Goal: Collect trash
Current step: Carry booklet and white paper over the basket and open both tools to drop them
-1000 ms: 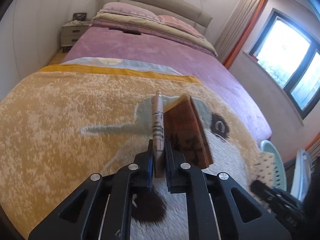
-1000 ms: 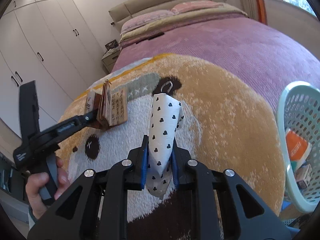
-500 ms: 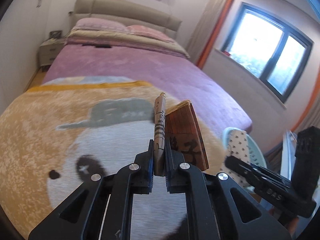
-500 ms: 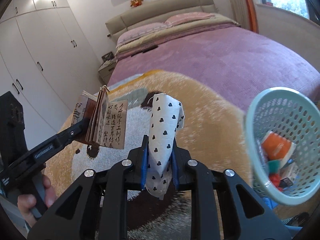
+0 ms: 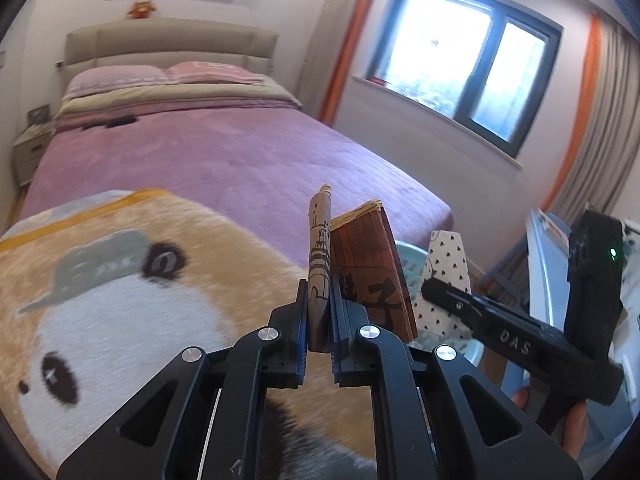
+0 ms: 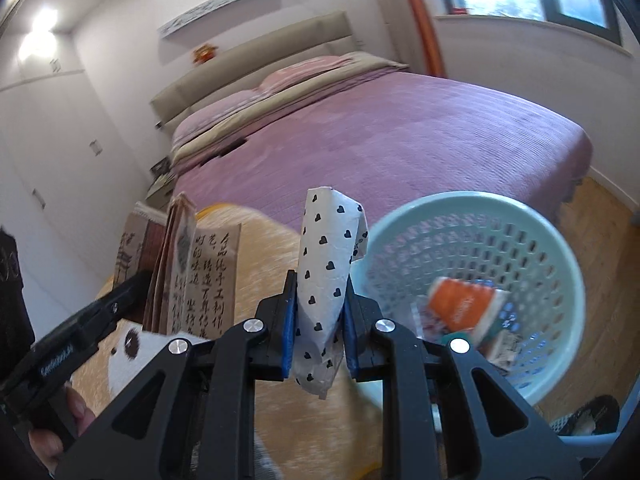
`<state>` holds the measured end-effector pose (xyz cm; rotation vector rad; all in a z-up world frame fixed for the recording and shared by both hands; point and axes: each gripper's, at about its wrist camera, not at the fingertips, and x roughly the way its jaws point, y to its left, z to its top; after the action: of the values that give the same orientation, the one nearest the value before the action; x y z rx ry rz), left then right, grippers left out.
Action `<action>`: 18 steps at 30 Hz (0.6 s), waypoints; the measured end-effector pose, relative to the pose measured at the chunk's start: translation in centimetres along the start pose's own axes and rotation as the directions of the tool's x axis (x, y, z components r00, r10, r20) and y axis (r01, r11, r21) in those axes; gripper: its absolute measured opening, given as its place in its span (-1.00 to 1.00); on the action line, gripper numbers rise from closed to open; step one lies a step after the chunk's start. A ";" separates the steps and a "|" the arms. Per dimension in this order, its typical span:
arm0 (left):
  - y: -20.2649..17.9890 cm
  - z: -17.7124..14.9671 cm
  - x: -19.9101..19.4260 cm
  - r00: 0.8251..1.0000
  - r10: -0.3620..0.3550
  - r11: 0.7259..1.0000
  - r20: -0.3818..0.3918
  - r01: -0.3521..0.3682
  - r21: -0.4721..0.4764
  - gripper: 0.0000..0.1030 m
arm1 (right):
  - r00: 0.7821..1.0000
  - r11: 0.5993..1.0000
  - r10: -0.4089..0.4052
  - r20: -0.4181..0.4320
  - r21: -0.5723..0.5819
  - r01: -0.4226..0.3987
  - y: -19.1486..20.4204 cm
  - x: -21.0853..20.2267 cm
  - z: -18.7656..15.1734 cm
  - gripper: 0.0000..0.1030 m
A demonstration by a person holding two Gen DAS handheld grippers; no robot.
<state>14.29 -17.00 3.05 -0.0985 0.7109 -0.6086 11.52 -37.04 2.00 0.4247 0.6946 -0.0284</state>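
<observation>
My left gripper [image 5: 319, 296] is shut on a brown folded paper packet [image 5: 320, 256] printed with black characters, held above the bear blanket [image 5: 120, 280]. The packet also shows in the right wrist view [image 6: 188, 276]. My right gripper [image 6: 318, 300] is shut on a white heart-print paper wrapper [image 6: 326, 264], also seen in the left wrist view [image 5: 444, 268]. It is held just left of the pale green perforated trash basket [image 6: 560, 248], which holds an orange pack [image 6: 460, 304] and other scraps.
A bed with a purple cover [image 5: 208, 160] fills the middle. A window [image 5: 468, 60] and orange curtains are on the right. Wood floor [image 6: 600, 216] lies beyond the basket. White wardrobes [image 6: 48, 168] stand at the left. A nightstand [image 5: 28, 152] is beside the bed.
Both grippers have swung to the right with their paper pieces. The basket has come closer and now sits just right of the right gripper's wrapper.
</observation>
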 end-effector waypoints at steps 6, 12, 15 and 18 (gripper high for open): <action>-3.1 0.9 3.7 0.999 -0.039 0.998 -0.036 0.040 0.039 -0.86 | 0.997 0.995 -0.075 0.020 0.071 0.073 -4.6 0.0 1.8 -0.66; -5.1 1.2 7.3 0.996 -0.059 0.996 -0.071 0.063 0.067 -0.86 | 0.990 0.980 -0.140 0.003 0.146 0.138 -8.8 0.8 2.2 -0.66; -5.8 1.1 8.9 0.993 -0.081 0.993 -0.084 0.088 0.077 -0.86 | 0.987 0.972 -0.160 -0.017 0.173 0.161 -10.2 1.5 2.0 -0.66; -6.2 1.0 10.2 0.992 -0.079 0.993 -0.094 0.087 0.081 -0.80 | 0.985 0.968 -0.168 -0.041 0.184 0.173 -10.9 2.2 1.9 -0.63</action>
<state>17.92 -27.88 -0.33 -0.0216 0.7709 -0.7260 12.60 -47.47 -2.08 0.5452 0.7545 -0.2530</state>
